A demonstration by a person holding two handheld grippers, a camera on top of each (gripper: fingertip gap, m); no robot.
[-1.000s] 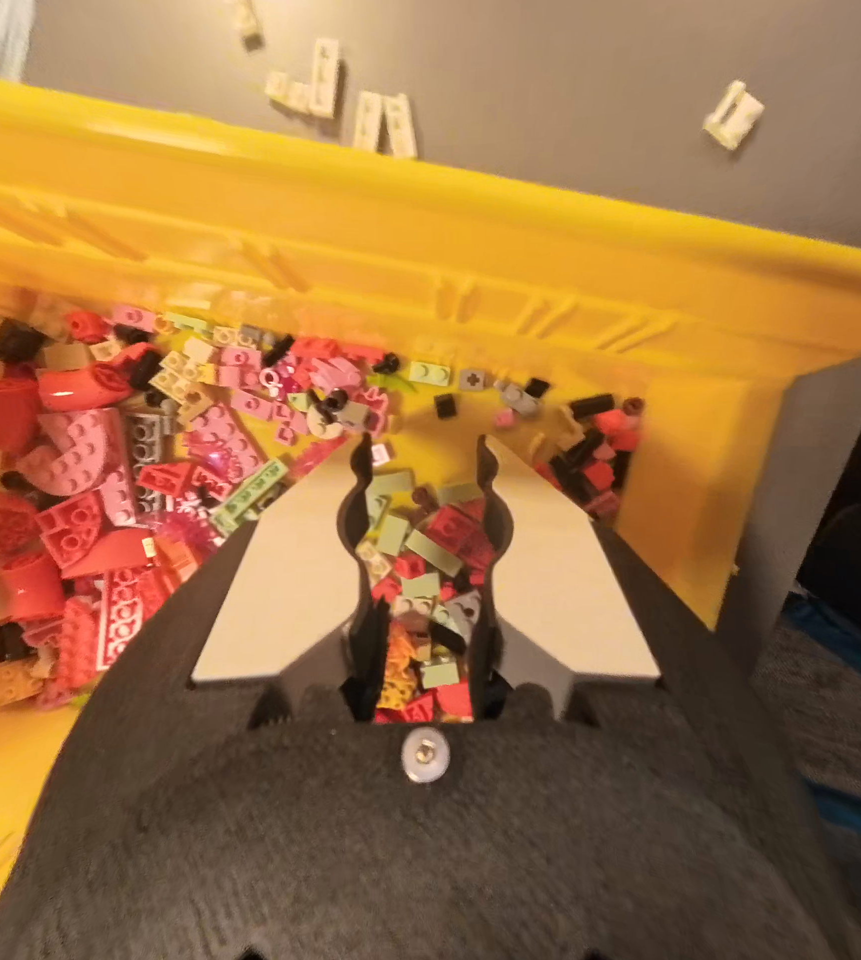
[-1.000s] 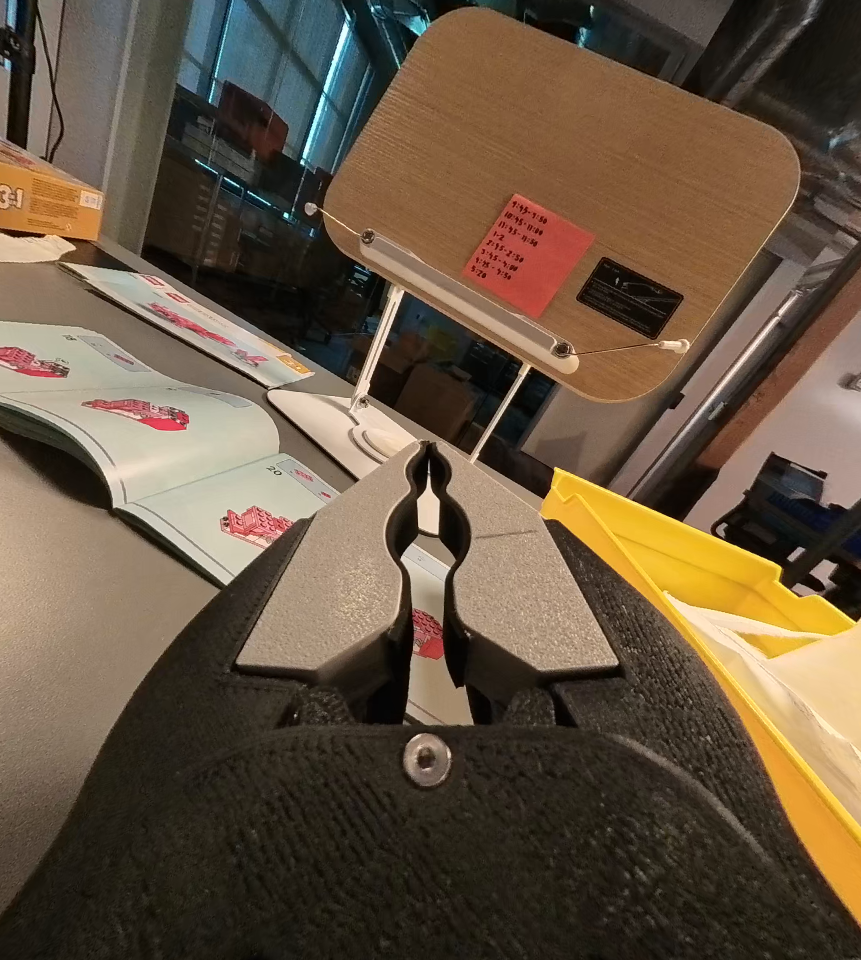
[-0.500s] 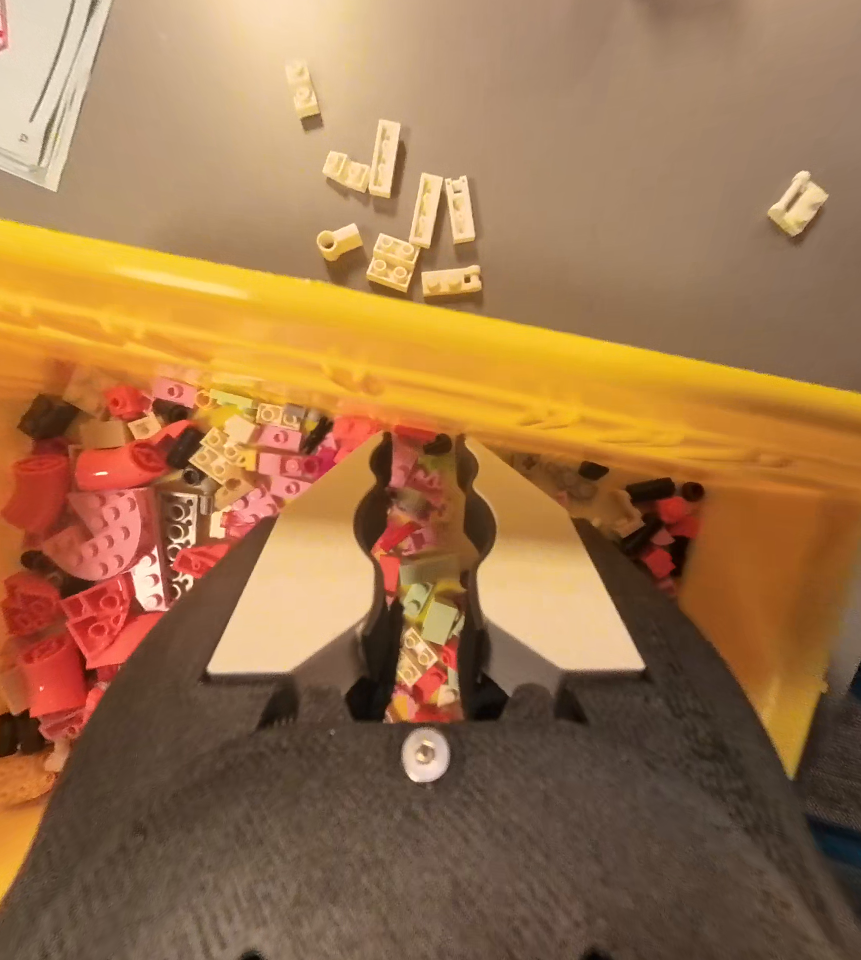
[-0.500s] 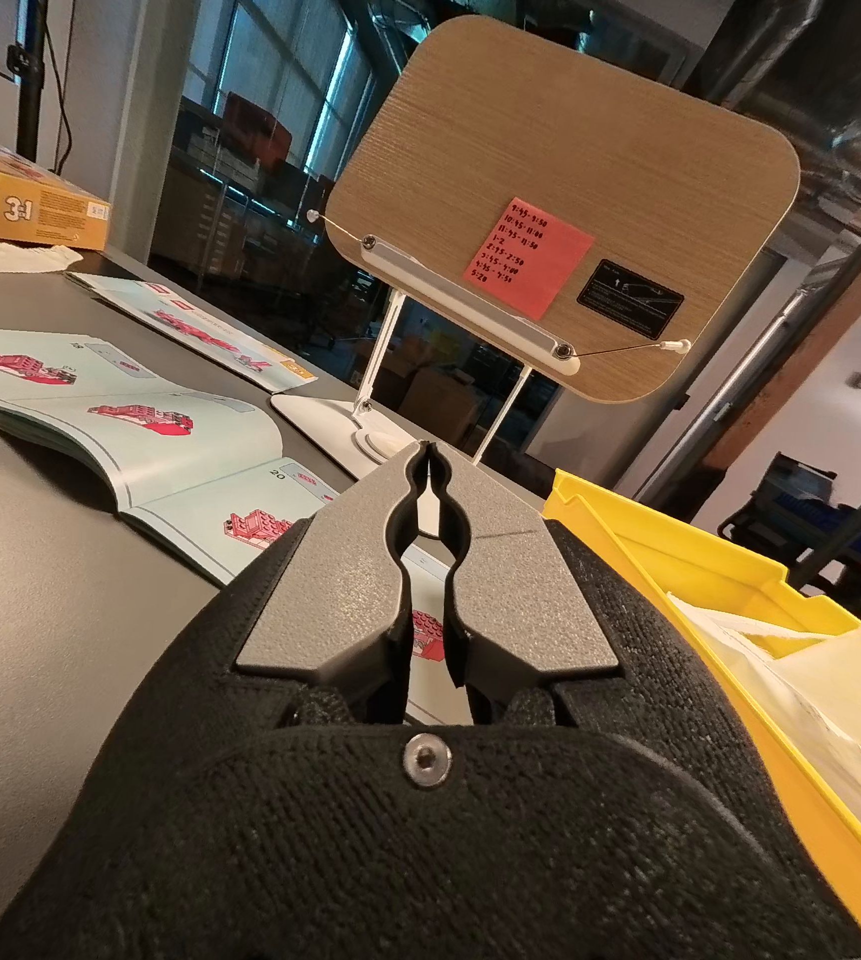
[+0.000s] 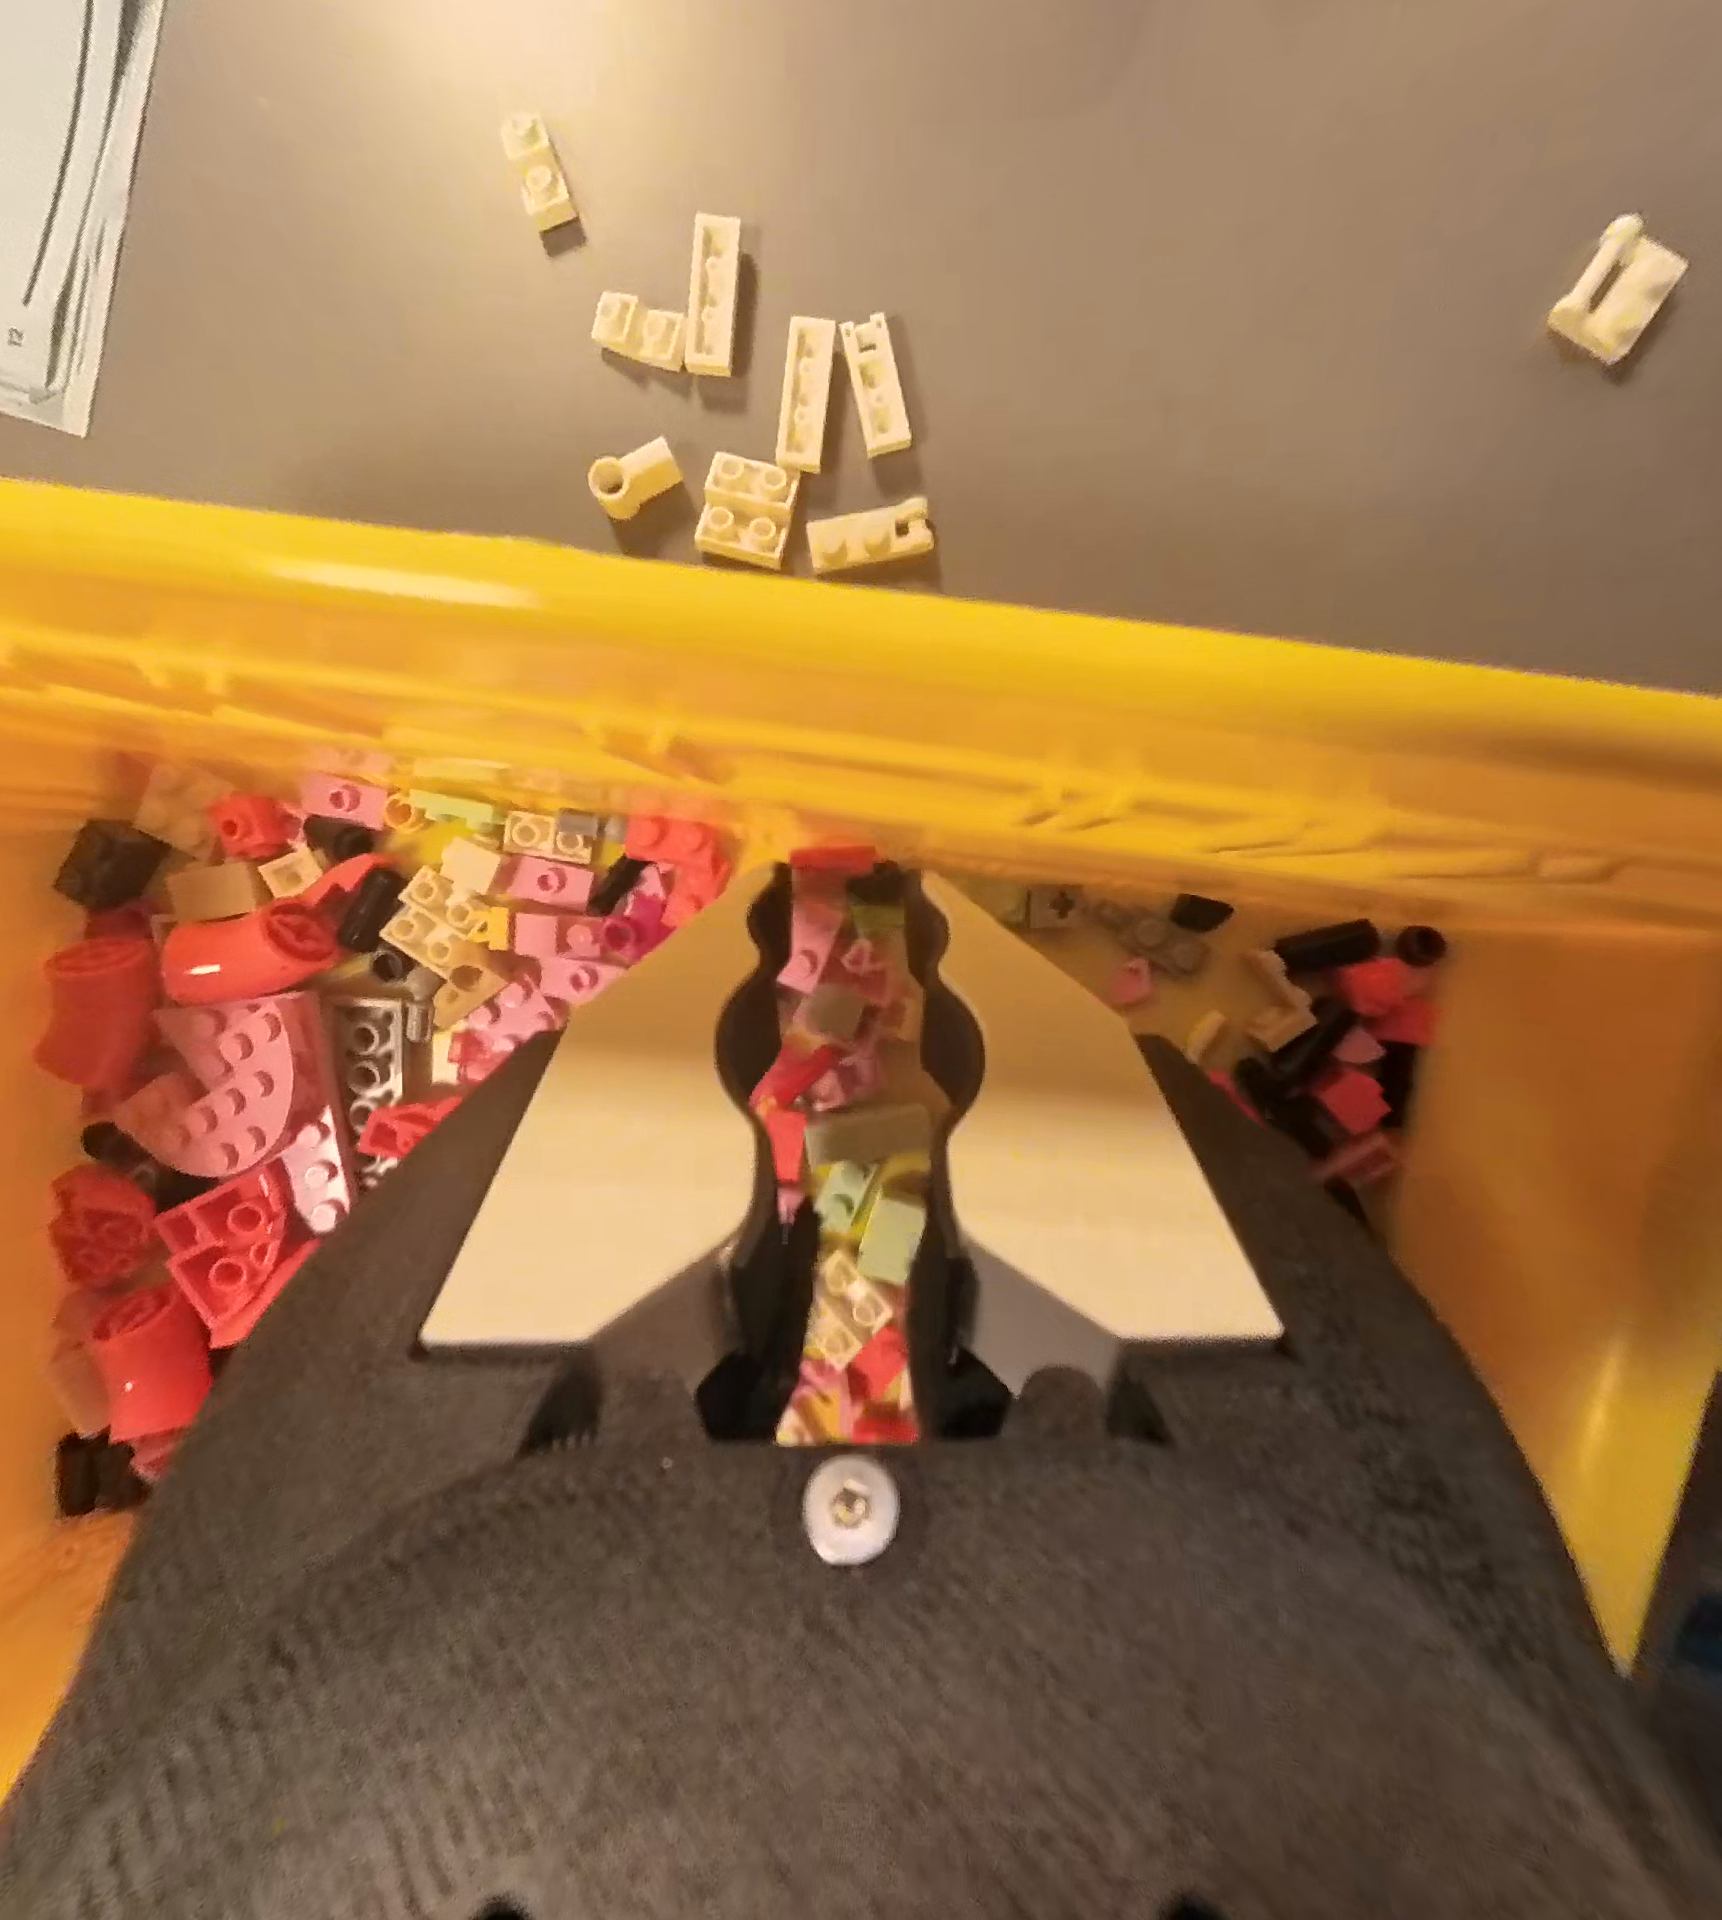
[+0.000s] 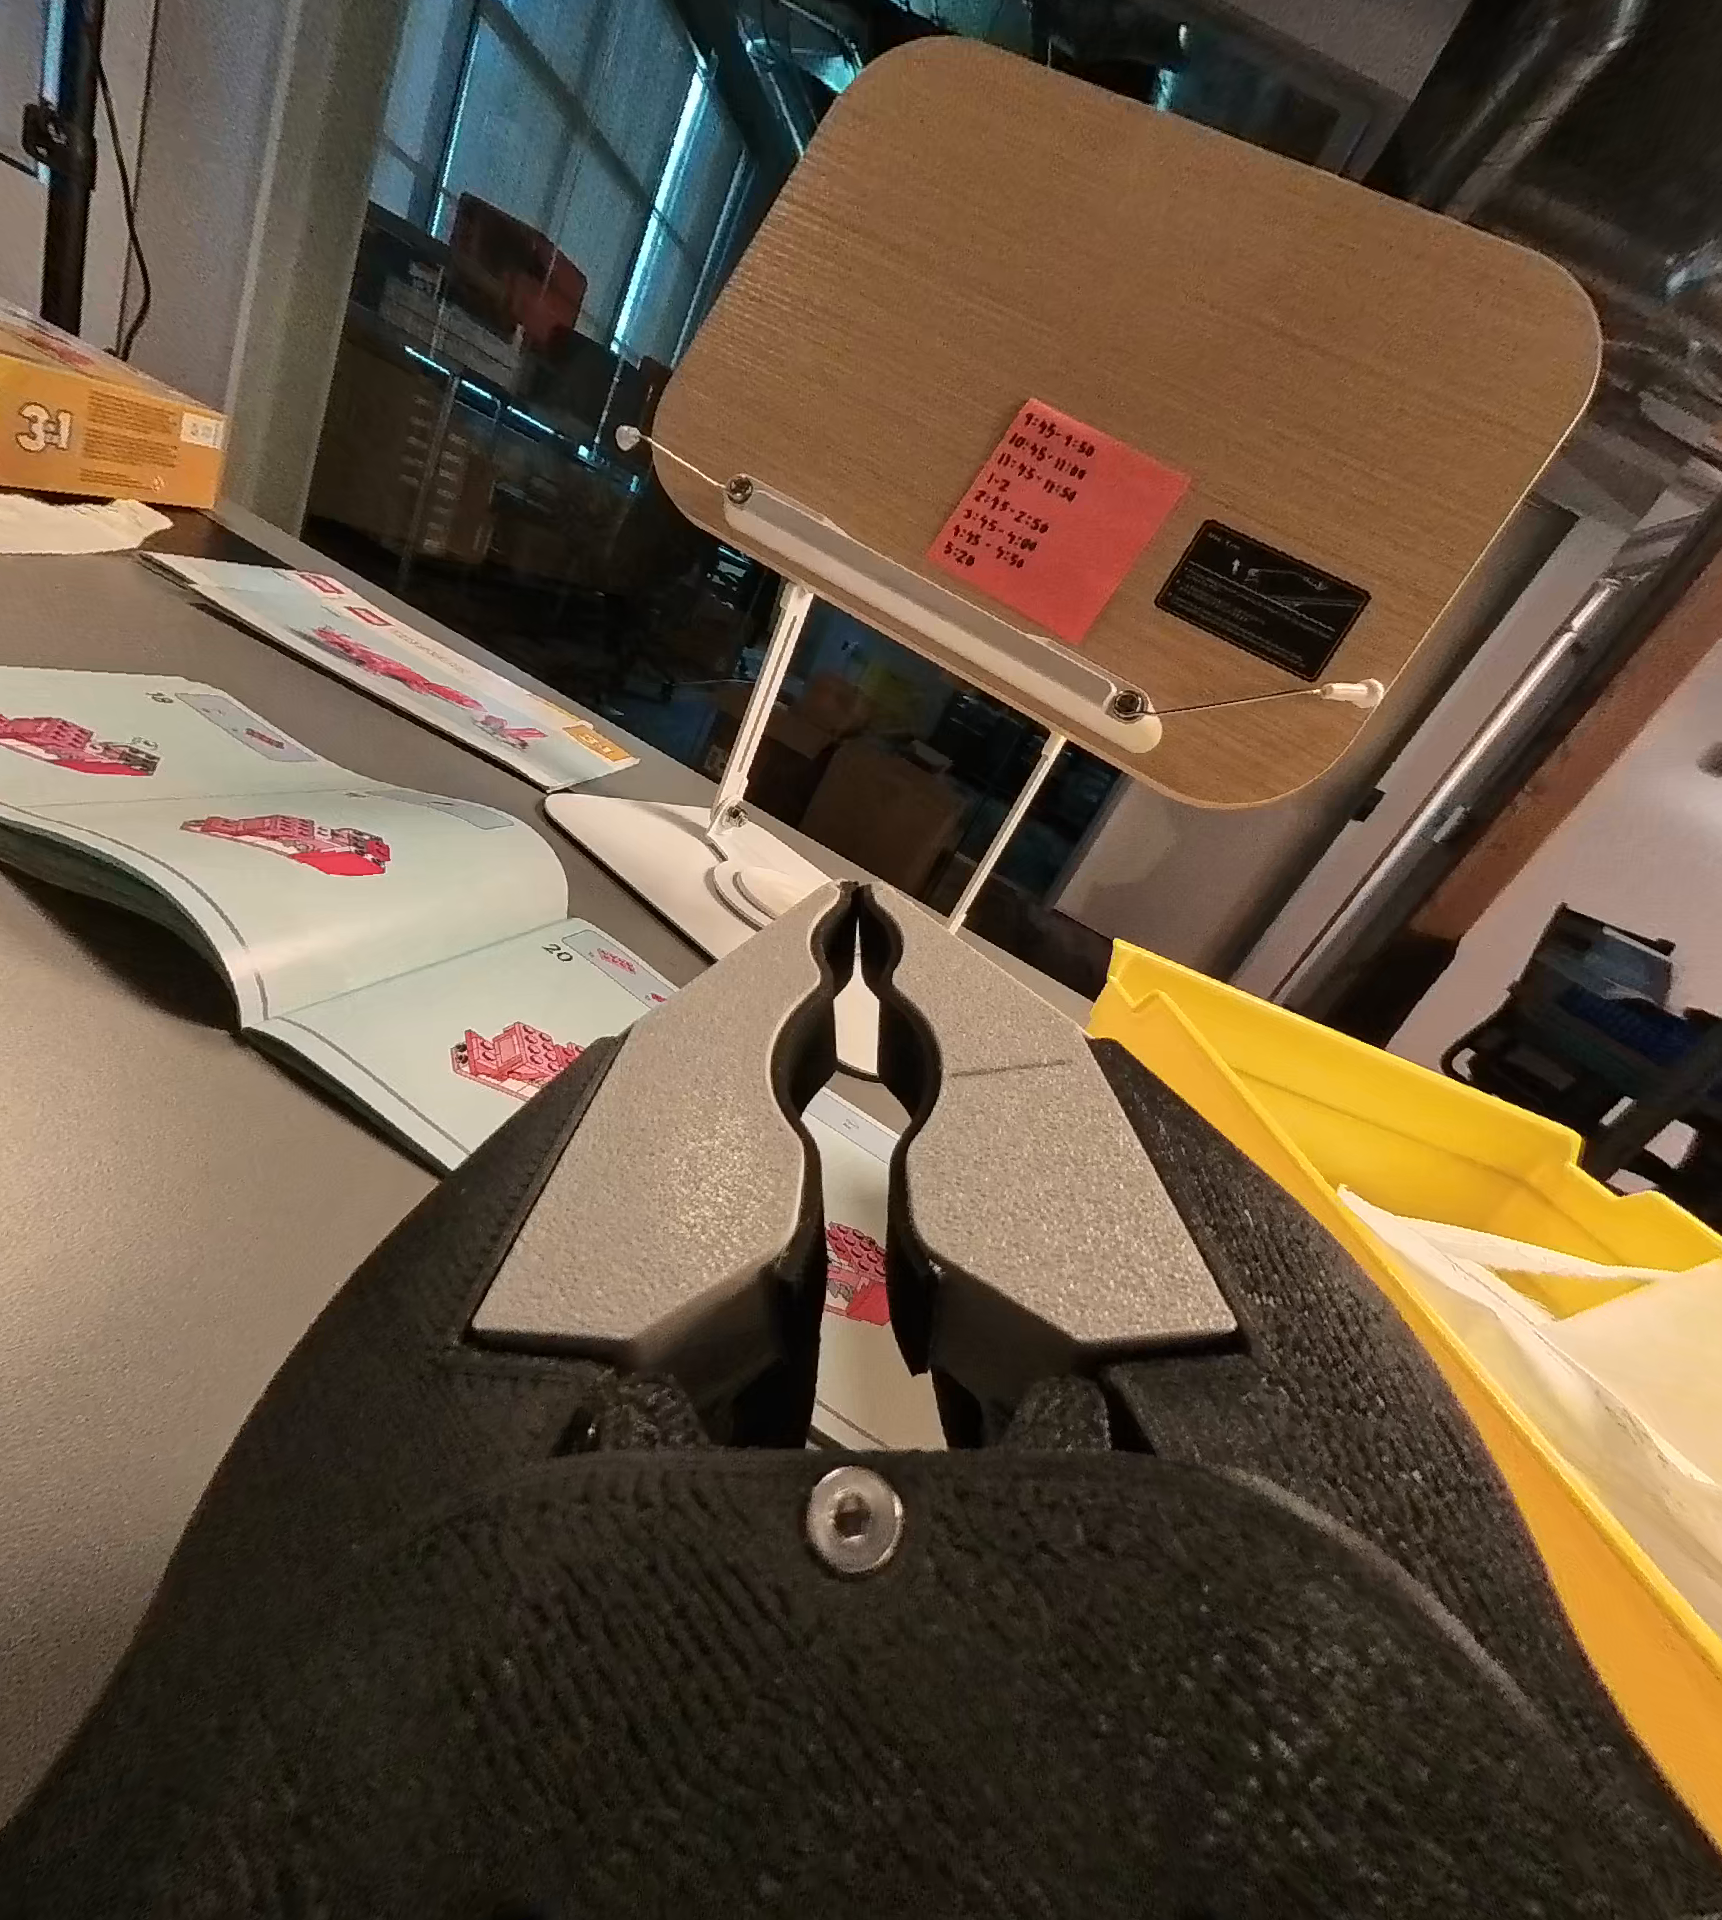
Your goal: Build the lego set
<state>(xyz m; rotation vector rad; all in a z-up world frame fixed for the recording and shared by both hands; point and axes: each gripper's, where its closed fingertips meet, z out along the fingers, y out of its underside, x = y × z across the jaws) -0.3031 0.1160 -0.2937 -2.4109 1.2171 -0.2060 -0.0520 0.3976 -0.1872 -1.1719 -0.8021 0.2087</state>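
**Gripping a red piece over the yellow bin**

Hovering above the yellow bin (image 5: 628, 665), the left tongs (image 5: 836, 868) are pinching a small red piece (image 5: 833, 856) between their tips, right at the bin's far wall. Loose bricks (image 5: 244, 1049) in red, pink, black and pale green are lying heaped on the bin's floor below (the view is somewhat blurred). Beyond the bin, cream pieces (image 5: 795, 416) are lying scattered on the grey tabletop (image 5: 1252, 312), with a booklet's corner (image 5: 15, 208) at the far left.

The right tongs (image 6: 855, 916) are sitting clenched with nothing between the tips, pointing over an open booklet (image 6: 317, 904) towards a wooden stand (image 6: 1096, 343) bearing a red note (image 6: 1059, 520). A yellow bin (image 6: 1356, 1122) holding papers is sitting just to their right, and an orange box (image 6: 57, 426) is lying far left.
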